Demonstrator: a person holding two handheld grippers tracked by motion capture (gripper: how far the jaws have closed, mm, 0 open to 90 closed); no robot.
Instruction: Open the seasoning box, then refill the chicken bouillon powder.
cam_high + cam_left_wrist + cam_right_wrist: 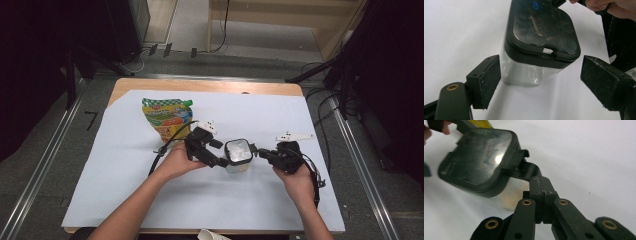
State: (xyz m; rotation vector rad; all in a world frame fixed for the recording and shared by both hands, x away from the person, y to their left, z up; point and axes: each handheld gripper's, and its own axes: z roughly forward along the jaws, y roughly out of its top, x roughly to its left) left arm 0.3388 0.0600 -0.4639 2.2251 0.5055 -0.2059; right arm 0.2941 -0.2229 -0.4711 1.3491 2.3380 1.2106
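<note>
While the jar [238,155] stands on the white sheet [125,165] just in front of the pouch [167,116], the right gripper [541,185] is clenched on its lid tab [522,167]; the left gripper [541,83] is released, pads [489,79] apart from the walls. Risk: pulling the tab could tip the unbraced jar. Left gripper view gives that gap; high view hides it.

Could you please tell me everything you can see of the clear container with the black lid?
The container is a small, squarish box with rounded corners and clear, plastic-looking walls, standing upright on the white sheet near the table's middle. Its black lid is closed, with a glossy, scuffed window and a small blue lock symbol. The right gripper is shut on the lid's side latch. The left gripper stands open, pads either side, not touching.
</note>
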